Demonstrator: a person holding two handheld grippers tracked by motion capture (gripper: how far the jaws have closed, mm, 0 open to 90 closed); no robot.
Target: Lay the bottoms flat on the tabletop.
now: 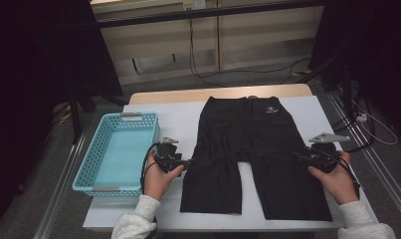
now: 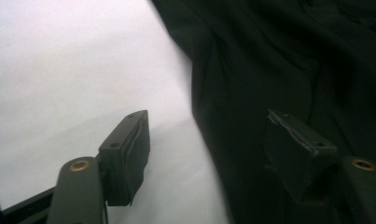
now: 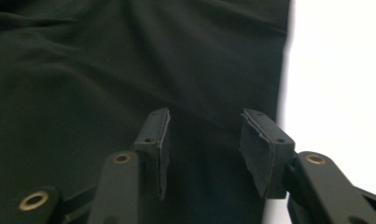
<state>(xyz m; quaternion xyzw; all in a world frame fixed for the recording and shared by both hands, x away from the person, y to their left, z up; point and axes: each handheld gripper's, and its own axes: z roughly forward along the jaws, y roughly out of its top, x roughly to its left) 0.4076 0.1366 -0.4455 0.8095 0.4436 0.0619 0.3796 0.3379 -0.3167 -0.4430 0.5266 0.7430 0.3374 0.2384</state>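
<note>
I have both grippers at the outer side seams of the black shorts [image 1: 248, 154], and I judge the step in hand to be taking hold of those two edges so the garment can be folded. To do it well, I want each pair of fingers to straddle the seam, one pad under the cloth and one over it, before I close. The left gripper [image 1: 187, 163] has its fingers [image 2: 127, 154] wide apart and holding nothing; one sits over the white desk cover [image 2: 73, 79], the other over the dark cloth, so the hem line runs between them. That is good placement. The right gripper [image 1: 300, 156] is also spread with nothing held, yet both its fingers [image 3: 156, 140] hover over fabric, with the seam just beyond the outer one. I would slide it outward a little, toward the right edge of the desk, so it bites the edge rather than a pinch of mid-cloth.

The shorts lie flat in the middle of the desk, waistband toward the far edge, legs toward the near edge, a small pale logo near the waist. The cloth looks thin, matte and softly creased. A light blue basket [image 1: 117, 152] stands by the left edge.
</note>
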